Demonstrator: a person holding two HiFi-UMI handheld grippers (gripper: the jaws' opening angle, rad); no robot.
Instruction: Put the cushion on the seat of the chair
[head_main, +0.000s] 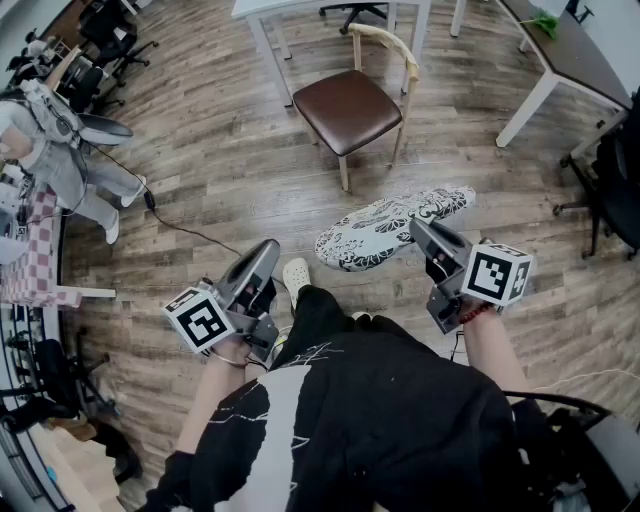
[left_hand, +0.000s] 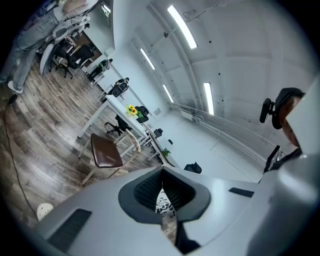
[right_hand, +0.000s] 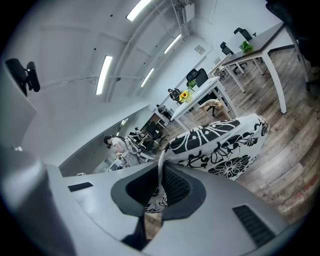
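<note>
Black-and-white cushion (head_main: 385, 228) held just short of the chair (head_main: 350, 105).
Right gripper (head_main: 416, 226) clamps its edge; long axis crosses the chair's front; left gripper (head_main: 271, 244) closed, empty.

Grey-brown plank floor (head_main: 230, 150) carries a wooden chair (head_main: 350, 108) with a brown seat, upright on its four legs. Just behind it stand the legs of a white table (head_main: 268, 40), and a dark-topped table (head_main: 525, 105) stands to the right. A black cable (head_main: 185, 228) trails across the boards at left, below dark office chairs (head_main: 110, 40). A white shoe (head_main: 296, 275) rests on the planks.
</note>
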